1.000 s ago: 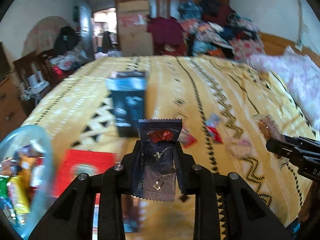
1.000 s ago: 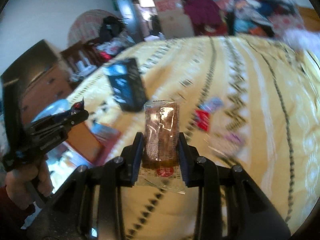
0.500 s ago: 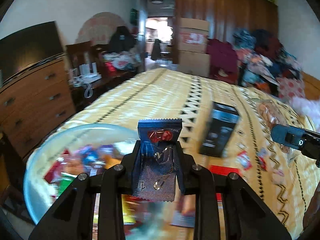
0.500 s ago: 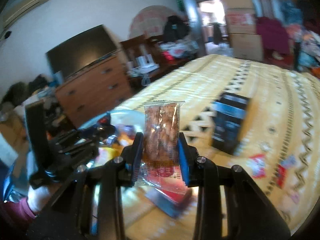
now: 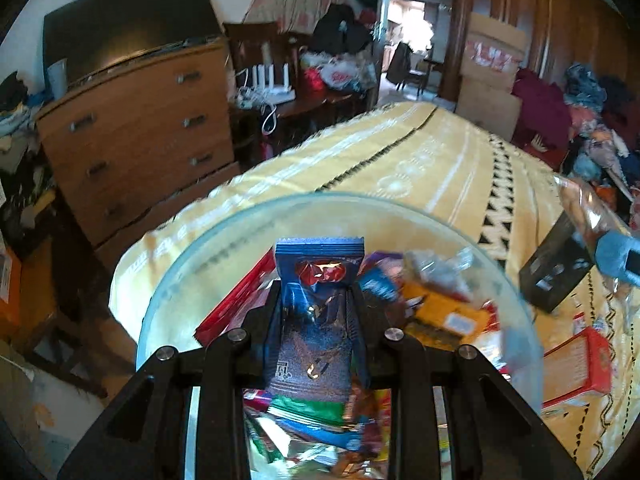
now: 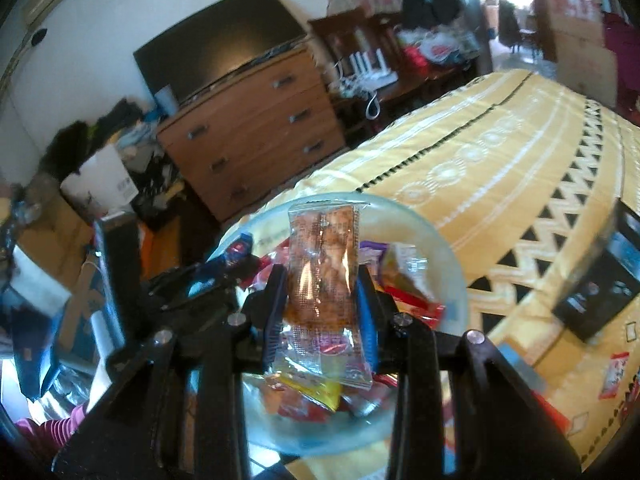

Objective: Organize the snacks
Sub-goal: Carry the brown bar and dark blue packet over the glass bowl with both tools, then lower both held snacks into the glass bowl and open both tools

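My left gripper is shut on a dark blue snack packet with a red emblem, held over a clear glass bowl filled with several wrapped snacks. My right gripper is shut on a clear packet of brown snack, held over the same glass bowl. The left gripper with its blue packet shows at the bowl's left rim in the right wrist view. The right gripper shows blurred at the right edge of the left wrist view.
The bowl sits at the corner of a bed with a yellow patterned cover. A black box and a red box lie on the bed beside the bowl, with a loose red packet. A wooden dresser stands beyond the bed edge.
Both grippers swung left from the middle of the bed to above the glass bowl, each still holding its packet. The bowl now fills the lower part of both views.
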Demonstrator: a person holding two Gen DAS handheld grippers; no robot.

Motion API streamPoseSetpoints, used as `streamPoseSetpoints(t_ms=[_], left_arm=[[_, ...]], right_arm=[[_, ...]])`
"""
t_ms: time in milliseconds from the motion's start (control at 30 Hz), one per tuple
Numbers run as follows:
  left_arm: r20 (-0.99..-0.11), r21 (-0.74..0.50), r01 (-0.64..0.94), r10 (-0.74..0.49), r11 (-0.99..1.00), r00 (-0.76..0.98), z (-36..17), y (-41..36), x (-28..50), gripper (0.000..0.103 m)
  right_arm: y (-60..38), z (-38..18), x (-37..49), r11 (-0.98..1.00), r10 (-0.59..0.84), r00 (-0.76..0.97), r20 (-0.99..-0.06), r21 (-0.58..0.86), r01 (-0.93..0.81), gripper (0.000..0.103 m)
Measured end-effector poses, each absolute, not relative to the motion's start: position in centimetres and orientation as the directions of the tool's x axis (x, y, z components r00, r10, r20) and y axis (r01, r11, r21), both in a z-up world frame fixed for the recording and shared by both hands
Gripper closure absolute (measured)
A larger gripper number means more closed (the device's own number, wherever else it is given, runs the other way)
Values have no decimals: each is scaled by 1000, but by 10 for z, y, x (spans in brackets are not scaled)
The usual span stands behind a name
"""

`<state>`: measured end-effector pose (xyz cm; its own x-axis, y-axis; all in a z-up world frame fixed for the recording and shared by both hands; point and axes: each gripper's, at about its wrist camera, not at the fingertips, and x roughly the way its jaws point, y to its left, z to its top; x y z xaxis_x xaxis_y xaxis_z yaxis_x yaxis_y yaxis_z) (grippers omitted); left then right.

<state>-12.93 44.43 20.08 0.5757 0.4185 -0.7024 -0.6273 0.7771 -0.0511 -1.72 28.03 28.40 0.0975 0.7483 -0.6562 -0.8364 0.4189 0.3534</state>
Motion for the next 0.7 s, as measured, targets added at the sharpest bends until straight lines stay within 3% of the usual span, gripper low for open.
streamPoseSetpoints(t_ms=[333,367,400,467,500,567,600,700], left_arm=[[-699,-49,-630,424,775,576,195,452,-135,72],[-699,-45,-631,427,775,574,197,452,-136,71],[-699,-36,-631,432,775,570,198,450,-136,69],[-696,-19,-633,444,774,564,200,445,-136,69],[-693,-13,-635,451,772,563,202,443,-137,68],[-685,-5,-636,460,772,565,205,438,-137,59],[-683,-6,-633,460,774,568,207,435,-137,49],[-662,0,-627,470,779,584,218,423,-137,38]], right_arm=[[311,280,-31,411,719,84,-689,324,-852,66],[315,280,-32,412,716,85,-693,321,-853,63],[315,280,-33,415,711,89,-698,314,-854,50],[313,281,-34,419,715,97,-692,313,-852,37],[311,282,-35,422,719,104,-687,313,-851,36],[307,286,-36,427,726,113,-679,315,-848,34],[305,288,-37,427,729,117,-674,315,-847,32],[293,299,-42,424,748,135,-650,311,-851,32]])
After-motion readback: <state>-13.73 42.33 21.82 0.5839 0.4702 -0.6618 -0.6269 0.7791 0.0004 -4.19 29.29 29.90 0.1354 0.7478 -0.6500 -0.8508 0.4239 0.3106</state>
